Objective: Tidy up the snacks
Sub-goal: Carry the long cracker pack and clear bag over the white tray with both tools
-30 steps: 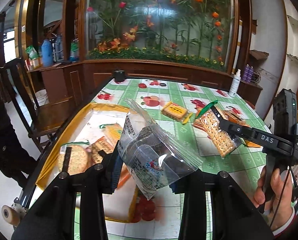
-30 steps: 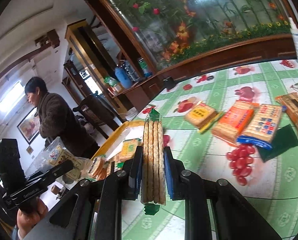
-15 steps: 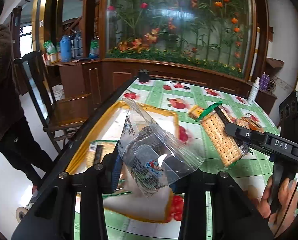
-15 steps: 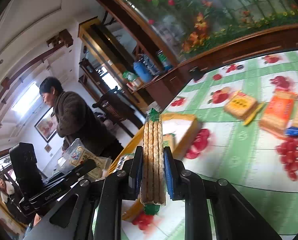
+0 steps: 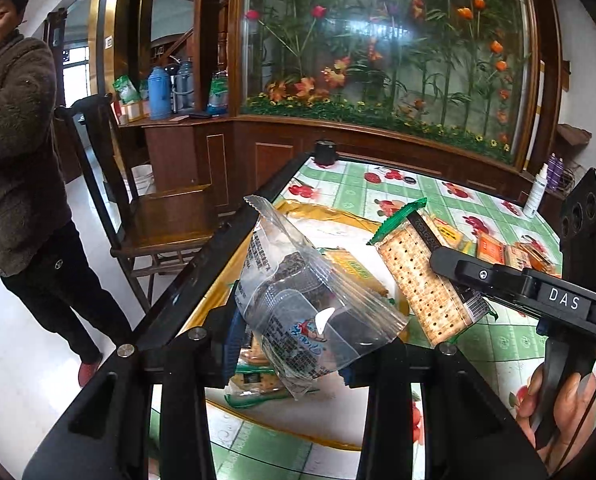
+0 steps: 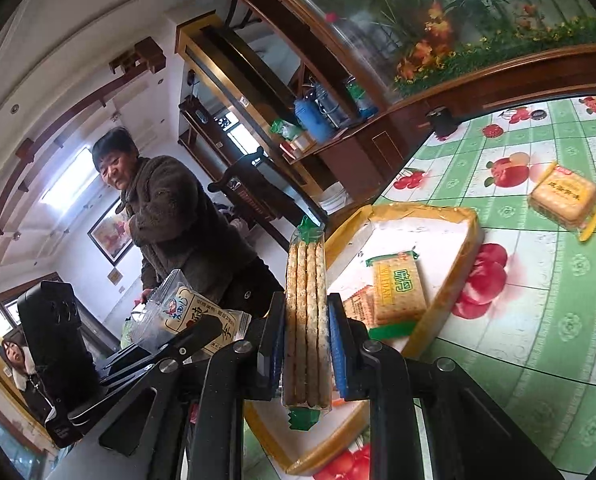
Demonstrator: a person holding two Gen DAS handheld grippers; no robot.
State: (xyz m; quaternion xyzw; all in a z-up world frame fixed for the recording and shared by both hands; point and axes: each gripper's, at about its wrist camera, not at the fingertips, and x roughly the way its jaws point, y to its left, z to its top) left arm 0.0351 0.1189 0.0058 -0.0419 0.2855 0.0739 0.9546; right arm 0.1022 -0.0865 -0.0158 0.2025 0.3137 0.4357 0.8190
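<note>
My left gripper [image 5: 298, 344] is shut on a clear snack bag [image 5: 305, 312] with dark contents, held above the yellow-rimmed white tray [image 5: 317, 216]. My right gripper [image 6: 307, 344] is shut on a cracker pack [image 6: 306, 320] with green ends, held upright above the tray's [image 6: 417, 212] near left edge. In the left wrist view the right gripper [image 5: 437, 264] holds the cracker pack [image 5: 421, 280] to the right of the bag. In the right wrist view the left gripper [image 6: 186, 340] with the bag [image 6: 178, 316] is at lower left. A green-yellow cracker pack [image 6: 397, 288] lies in the tray.
More snack packs lie on the green fruit-print tablecloth: a yellow one [image 6: 563, 200] and orange ones [image 5: 493, 248]. A wooden chair [image 5: 154, 216] stands left of the table. A person [image 5: 18, 160] stands beside it. A white bottle [image 5: 535, 192] stands at the far right edge.
Both grippers have moved left toward the tray with their packs still held. The person at the left has come further into view.
</note>
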